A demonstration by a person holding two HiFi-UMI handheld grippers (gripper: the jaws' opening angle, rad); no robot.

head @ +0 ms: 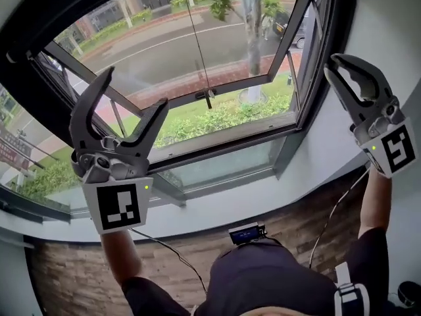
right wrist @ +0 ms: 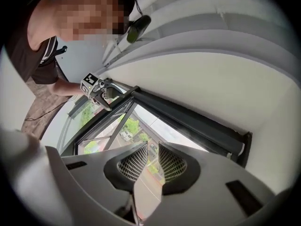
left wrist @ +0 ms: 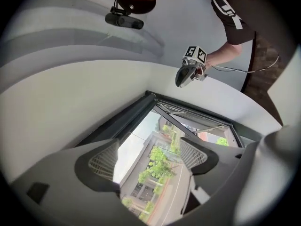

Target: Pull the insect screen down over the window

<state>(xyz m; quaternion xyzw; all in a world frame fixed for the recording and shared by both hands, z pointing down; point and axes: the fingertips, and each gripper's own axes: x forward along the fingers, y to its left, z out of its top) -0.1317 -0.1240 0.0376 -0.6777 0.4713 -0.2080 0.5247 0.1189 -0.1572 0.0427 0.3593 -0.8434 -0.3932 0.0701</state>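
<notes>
Head view, both grippers raised in front of the window (head: 227,166).

- Left gripper (head: 135,87): jaws spread wide, released, only the street scene showing between the pads.
- Right gripper (head: 333,63): jaws close together with a narrow slit between the pads, gripping nothing.
- Insect screen (right wrist: 188,122): rolled up in its dark box along the top edge of the window, above both grippers.
- One thin cord (head: 197,38) hangs down the middle of the opening and ends in one small dark handle (head: 208,100). It lies between the two grippers and touches neither.
- One sash (head: 223,135) is swung outward behind the cord, with road, hedge and a tree trunk beyond it.
- Count: two grippers, two marker cubes, two thin cables (head: 164,249) trailing along the arms, and one small device (head: 247,233) at the person's chest.
- Wood-patterned floor (head: 79,275) below.
</notes>
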